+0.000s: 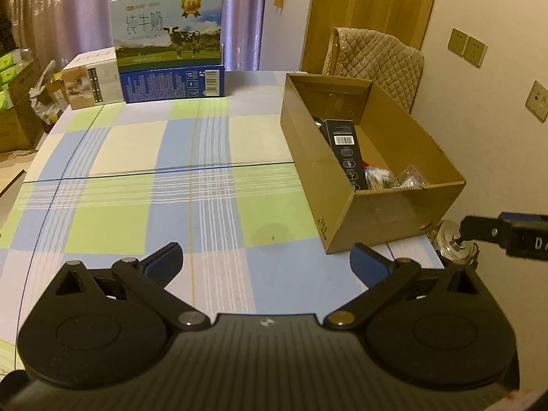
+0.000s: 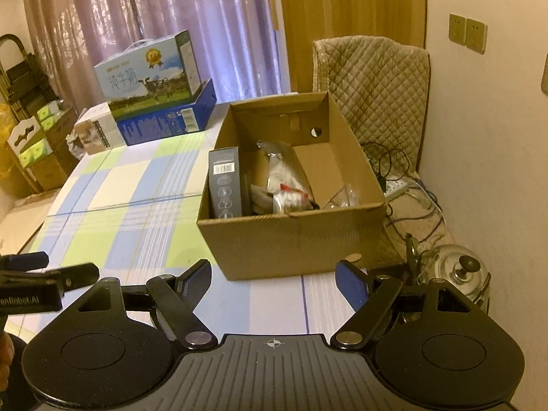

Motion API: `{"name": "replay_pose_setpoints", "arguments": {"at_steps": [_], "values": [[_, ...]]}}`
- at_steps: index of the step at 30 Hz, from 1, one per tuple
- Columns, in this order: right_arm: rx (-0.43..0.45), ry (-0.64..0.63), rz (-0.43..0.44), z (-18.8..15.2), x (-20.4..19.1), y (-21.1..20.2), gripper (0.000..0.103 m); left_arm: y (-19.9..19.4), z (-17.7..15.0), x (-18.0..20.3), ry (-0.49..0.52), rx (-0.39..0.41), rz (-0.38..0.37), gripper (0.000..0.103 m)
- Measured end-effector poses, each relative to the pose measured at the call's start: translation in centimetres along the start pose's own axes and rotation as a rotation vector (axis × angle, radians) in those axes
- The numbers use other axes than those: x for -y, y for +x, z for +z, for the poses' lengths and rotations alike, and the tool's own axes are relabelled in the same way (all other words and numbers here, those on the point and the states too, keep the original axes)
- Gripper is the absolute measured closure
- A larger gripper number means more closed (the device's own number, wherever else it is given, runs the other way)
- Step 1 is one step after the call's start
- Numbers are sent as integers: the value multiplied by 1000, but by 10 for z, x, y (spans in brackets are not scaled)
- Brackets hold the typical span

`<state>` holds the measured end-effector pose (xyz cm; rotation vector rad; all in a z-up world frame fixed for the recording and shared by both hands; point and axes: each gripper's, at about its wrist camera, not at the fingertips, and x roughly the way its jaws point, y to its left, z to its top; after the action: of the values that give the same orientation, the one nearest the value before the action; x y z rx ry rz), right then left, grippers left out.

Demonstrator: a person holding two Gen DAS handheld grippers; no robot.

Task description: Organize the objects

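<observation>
A table (image 1: 144, 185) spread with a blue, green and white checked cloth fills both of my wrist views, its near part bare. At its right side stands an open cardboard box (image 2: 294, 239), which already holds a tall black carton (image 2: 224, 181) against its left wall, a red-and-white packet (image 2: 291, 198) near the front and some clear plastic wrapping (image 2: 342, 197) to the right. At the far end, well apart from the box, a milk carton printed with a cow (image 1: 167, 30) rests on a blue box (image 1: 173, 84), a white box (image 1: 92, 82) just beside them. Beyond the table's right edge a glass-lidded kettle (image 2: 459, 270) sits low by the wall. My left gripper (image 1: 267, 260) and my right gripper (image 2: 274, 275) both hover over the near cloth, fingers spread wide, gripping nothing.
</observation>
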<state>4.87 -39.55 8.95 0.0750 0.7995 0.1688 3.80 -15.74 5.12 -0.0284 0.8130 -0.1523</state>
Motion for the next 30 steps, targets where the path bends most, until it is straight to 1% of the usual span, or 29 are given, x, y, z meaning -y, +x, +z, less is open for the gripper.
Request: {"name": "replay_pose_setpoints", "arguments": {"at_steps": [6,12,16,30], "values": [[-1,24,19,-14,-5,-13,26,-12,-10,0,-15,0,-6,1],[5,7,27,-24,-12,-23,26,-13,-19,2,-27,-19,-13,1],[-3,0,27,-27,-16,-22,26,-14,-24,3,-21,-16,-7,1],[-28,-7,27,-33,-23,-13,26,-13,-28,3,-26,-20,-26,1]]}}
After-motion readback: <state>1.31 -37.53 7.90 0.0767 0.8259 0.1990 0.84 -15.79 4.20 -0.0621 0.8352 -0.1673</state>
